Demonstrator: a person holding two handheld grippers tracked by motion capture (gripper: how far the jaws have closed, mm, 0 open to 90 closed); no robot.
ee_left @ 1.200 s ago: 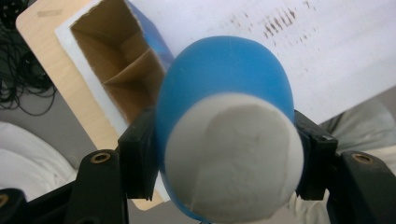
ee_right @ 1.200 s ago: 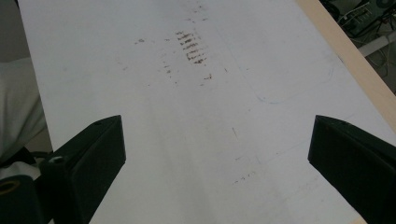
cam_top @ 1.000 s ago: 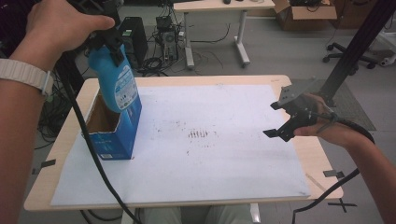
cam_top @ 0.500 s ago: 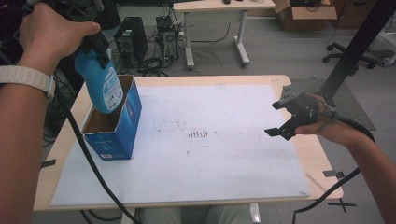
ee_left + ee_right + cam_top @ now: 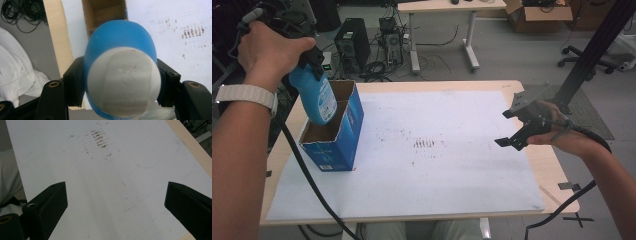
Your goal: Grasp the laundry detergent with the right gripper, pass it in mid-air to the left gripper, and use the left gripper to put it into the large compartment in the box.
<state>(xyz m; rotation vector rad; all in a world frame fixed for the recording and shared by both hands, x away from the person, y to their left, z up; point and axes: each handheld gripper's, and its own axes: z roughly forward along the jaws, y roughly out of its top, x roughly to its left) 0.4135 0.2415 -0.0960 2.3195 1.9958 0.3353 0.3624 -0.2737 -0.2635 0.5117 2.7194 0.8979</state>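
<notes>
A blue bottle [image 5: 318,97] with a white cap [image 5: 125,87] hangs upright in my left gripper [image 5: 309,62], which is shut on its upper part. Its lower end dips into the open top of a blue cardboard box [image 5: 339,145] at the table's left. In the left gripper view the black jaws press on both sides of the bottle [image 5: 120,45], and the box's brown inside [image 5: 105,12] lies below. My right gripper [image 5: 503,128] hovers open above the right side of the white sheet [image 5: 452,165]. Nothing sits between its jaws [image 5: 116,202].
The white sheet covers most of the wooden table [image 5: 557,170] and has dark smudges [image 5: 424,144] near its middle. Past the far edge are a computer tower [image 5: 349,45], cables and a desk's legs. A black post [image 5: 592,50] rises at the right.
My left gripper carried the bottle to the left and down, so its base now sits lower in the box's opening. The right gripper stayed where it was.
</notes>
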